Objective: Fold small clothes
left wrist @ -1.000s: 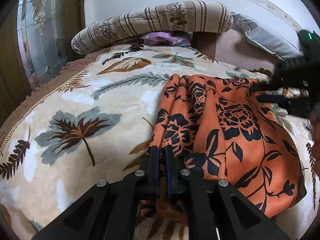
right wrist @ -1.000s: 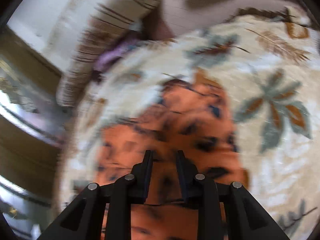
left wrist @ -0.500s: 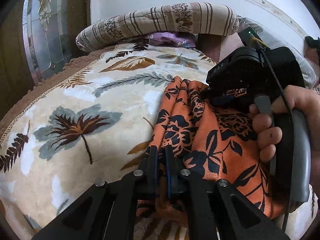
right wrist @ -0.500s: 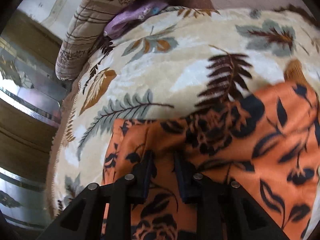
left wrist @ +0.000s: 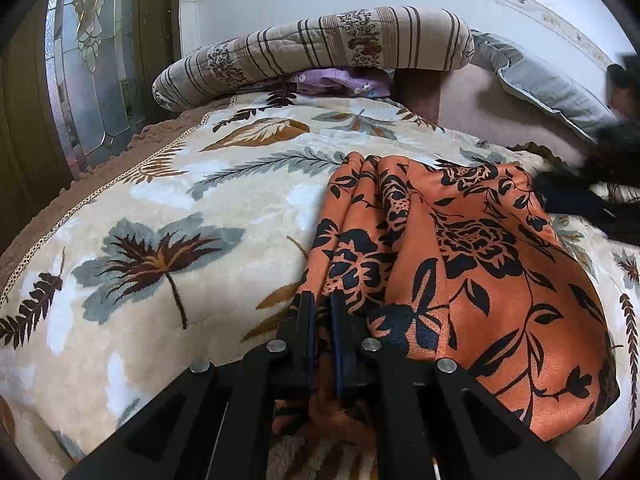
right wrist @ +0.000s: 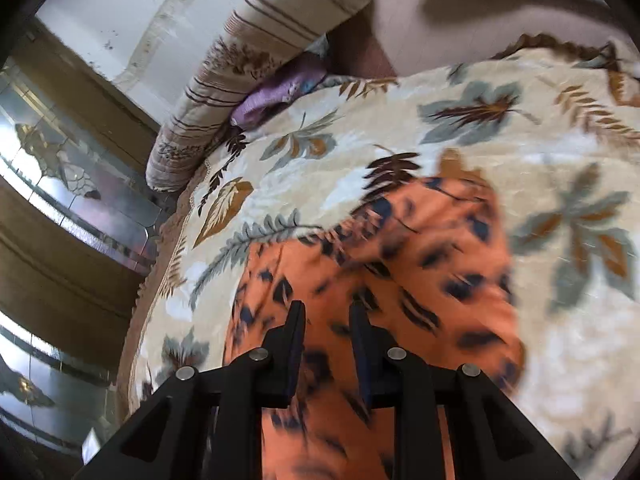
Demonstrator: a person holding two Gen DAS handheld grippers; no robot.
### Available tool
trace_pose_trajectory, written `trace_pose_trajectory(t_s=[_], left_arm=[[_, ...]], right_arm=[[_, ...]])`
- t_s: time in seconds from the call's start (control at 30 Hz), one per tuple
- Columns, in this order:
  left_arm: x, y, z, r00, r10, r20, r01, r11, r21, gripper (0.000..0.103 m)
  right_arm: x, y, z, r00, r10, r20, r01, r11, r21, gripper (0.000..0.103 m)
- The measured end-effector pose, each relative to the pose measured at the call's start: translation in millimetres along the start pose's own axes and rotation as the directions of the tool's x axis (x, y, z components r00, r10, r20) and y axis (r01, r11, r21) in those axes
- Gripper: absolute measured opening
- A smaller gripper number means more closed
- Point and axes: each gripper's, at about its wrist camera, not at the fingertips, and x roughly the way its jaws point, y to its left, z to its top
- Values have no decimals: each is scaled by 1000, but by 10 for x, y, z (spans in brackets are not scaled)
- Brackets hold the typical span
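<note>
An orange garment with a black flower print [left wrist: 460, 264] lies folded on a cream leaf-patterned blanket [left wrist: 160, 208]. My left gripper [left wrist: 323, 300] is shut on the garment's near left edge, with cloth bunched between the fingers. In the right wrist view the garment [right wrist: 400, 280] is blurred below my right gripper [right wrist: 326, 308], which is open and holds nothing, hovering above the cloth. The right gripper shows as a dark blur at the far right of the left wrist view [left wrist: 592, 184].
A striped bolster pillow [left wrist: 320, 48] lies at the head of the bed, with a purple cloth [left wrist: 340, 80] tucked under it. A grey pillow [left wrist: 540, 80] is at the back right. A glass-panelled door [left wrist: 92, 60] stands left of the bed.
The right gripper has lifted off the garment and pulled back to the right, out of the left view's centre. The left gripper keeps its hold in the same place.
</note>
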Motion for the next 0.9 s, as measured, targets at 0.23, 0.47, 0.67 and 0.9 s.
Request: trace_pose_trajectory(t_s=[0.23,0.47,0.67,0.9], left_arm=[[-23,18,-3,1000,-11,2,11,1000,-4,7],[-39,-3,-23,1000,-5,12,4,1000,21,7],[-40,-6,-21,1000,-2,13,2,1000,23,7],[-37,-1,-22,1000,-1,9,1,1000,22,7]], right_arm=[[-354,-210,-667,999,-6,-50,7,1000,15,27],[-298,-291,-1058,999,-37,20,36,999,17,29],[-368,-226,-878,997,-55,-49,55,998,6,28],[-233,-190,-364,994,-110,14,110,994,23,28]])
